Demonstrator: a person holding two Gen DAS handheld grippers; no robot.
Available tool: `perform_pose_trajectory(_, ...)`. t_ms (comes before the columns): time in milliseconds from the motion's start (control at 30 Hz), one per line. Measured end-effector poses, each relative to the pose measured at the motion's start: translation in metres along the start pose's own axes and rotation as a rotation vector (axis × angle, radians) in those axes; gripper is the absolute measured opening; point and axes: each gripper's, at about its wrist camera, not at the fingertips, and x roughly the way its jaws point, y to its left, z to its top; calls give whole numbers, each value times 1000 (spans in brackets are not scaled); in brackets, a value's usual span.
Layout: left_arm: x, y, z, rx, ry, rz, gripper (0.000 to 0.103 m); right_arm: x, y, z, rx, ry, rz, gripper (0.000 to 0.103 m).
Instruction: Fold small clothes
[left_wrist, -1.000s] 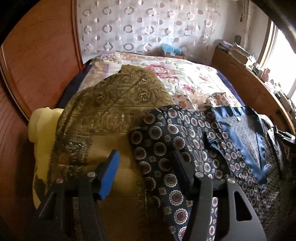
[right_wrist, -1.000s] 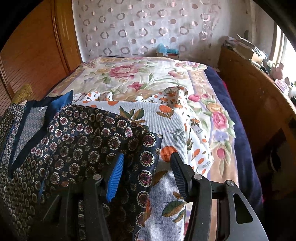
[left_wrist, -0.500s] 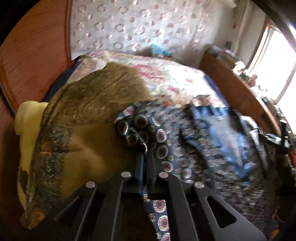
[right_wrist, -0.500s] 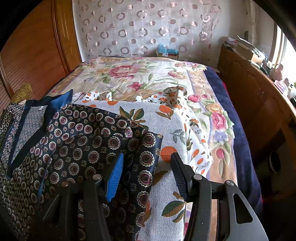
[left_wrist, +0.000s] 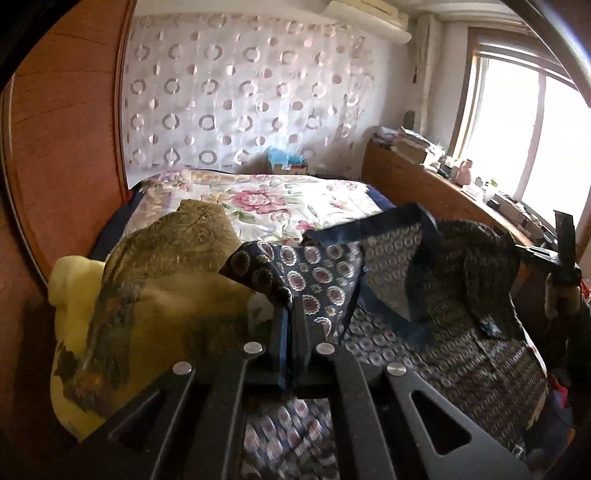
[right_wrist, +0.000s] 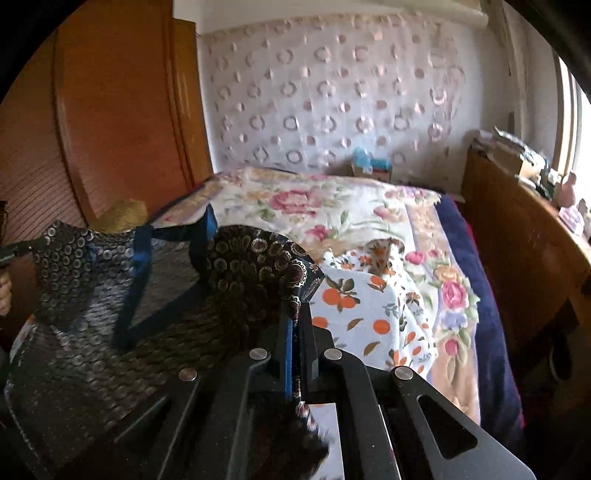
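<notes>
Both tools clamped on dark top (left_wrist: 388, 273): left tool (left_wrist: 290, 332), right tool (right_wrist: 295, 328). Top lifted over bed (right_wrist: 332, 206). Best to lift evenly, keep cloth tight, fold slowly.

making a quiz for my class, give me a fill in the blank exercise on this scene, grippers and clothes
1. The left gripper is ____ on the navy garment.
2. The right gripper grips the ____ garment as the left.
3. Left of the navy garment lies an olive cloth over something ____.
4. The cloth right of the navy garment is printed with ____.

Missing words: shut; same; yellow; oranges
</notes>
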Motion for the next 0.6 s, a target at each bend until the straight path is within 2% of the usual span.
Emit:
perform_pose_trajectory(133,-16,1,-28,-2,6,2,2,-38,9,-33,8,-25,3,2)
perform_pose_trajectory(367,-44,8,-69,-41,-4,15,2,-74,14,-97,42,3,-21,2)
perform_pose_trajectory(600,-73,16,-106,-82,-24,53,2,-102,20,-135,93,26,-29,1)
